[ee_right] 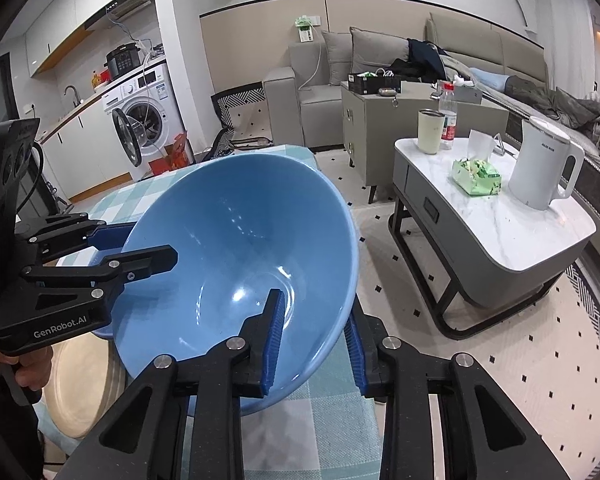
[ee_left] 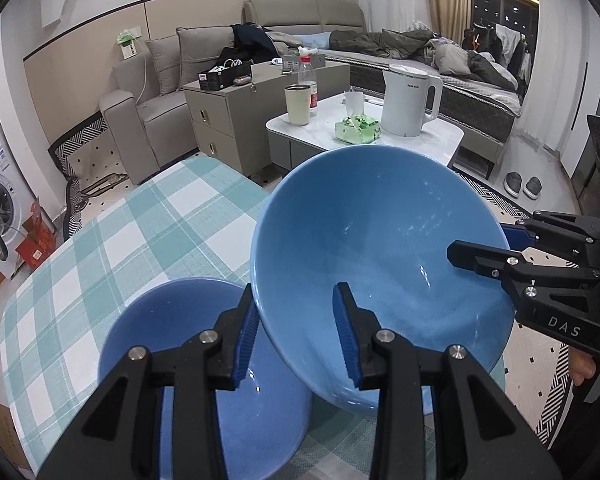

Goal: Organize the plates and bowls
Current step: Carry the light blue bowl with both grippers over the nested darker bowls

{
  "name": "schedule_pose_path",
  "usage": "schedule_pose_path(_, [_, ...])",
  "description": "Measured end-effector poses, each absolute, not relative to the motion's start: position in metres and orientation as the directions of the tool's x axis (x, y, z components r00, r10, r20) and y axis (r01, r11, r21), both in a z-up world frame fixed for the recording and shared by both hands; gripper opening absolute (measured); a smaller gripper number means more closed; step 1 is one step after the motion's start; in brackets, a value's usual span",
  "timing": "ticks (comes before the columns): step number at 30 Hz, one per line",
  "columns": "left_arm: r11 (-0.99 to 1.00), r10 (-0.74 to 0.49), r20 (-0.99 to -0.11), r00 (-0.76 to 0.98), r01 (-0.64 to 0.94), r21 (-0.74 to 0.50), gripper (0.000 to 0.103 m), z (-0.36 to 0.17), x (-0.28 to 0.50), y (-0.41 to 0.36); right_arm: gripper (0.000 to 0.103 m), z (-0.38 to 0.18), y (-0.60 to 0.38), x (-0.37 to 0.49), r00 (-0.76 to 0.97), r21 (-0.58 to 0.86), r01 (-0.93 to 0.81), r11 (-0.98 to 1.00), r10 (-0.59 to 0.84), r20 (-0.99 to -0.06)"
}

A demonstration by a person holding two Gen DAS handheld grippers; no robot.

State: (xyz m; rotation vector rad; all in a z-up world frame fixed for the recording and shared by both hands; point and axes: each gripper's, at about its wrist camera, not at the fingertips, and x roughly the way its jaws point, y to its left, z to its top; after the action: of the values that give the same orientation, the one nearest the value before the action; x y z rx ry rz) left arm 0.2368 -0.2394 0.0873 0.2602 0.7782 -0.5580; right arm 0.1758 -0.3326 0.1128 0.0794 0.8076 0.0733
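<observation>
Large blue bowl is held tilted above the checked table, one gripper clamped on each side of its rim. A second blue bowl sits on the cloth below and partly under it.

Left wrist view only: the second bowl in full, its inside facing up. The left gripper straddles the large bowl's near rim, one pad outside the wall, one inside; closed on the bowl. The right gripper comes in from the right edge, pinching the far rim, with fingers of the holding hand under its handle.

Right wrist view only: a beige plate low at left, beside the large bowl; a washing machine with its door open. The right gripper grips the rim, inner pad pressed on the bowl's inside. The left gripper enters from the left, a hand wrapped on its grip.

Writing: "DAS" on the right gripper's body, "GenRobot.AI" on the left's. The kettle label is too small to read.

Both grippers point downward at a slant toward the bowl.
</observation>
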Motion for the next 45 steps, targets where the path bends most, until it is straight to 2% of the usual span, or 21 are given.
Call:
schedule_pose_path(10, [0.834,-0.395,-0.696,0.599,0.551,0.001,0.036,0.102,0.239,-0.229,0.022,0.140,-0.324,0.175,0.726,0.067,-0.046,0.997,0.080,-0.683])
schedule_pose_path(26, [0.875,-0.367,-0.656,0.660,0.485,-0.002,0.036,0.124,0.239,-0.186,0.022,0.163,-0.285,0.188,0.734,0.052,-0.118,0.992,0.122,-0.668])
schedule_pose_path(45, [0.920,-0.298,-0.652,0.698,0.392,0.000,0.036,0.120,0.236,-0.129,0.022,0.161,-0.224,0.213,0.703,0.048,-0.209,0.977,0.184,-0.687])
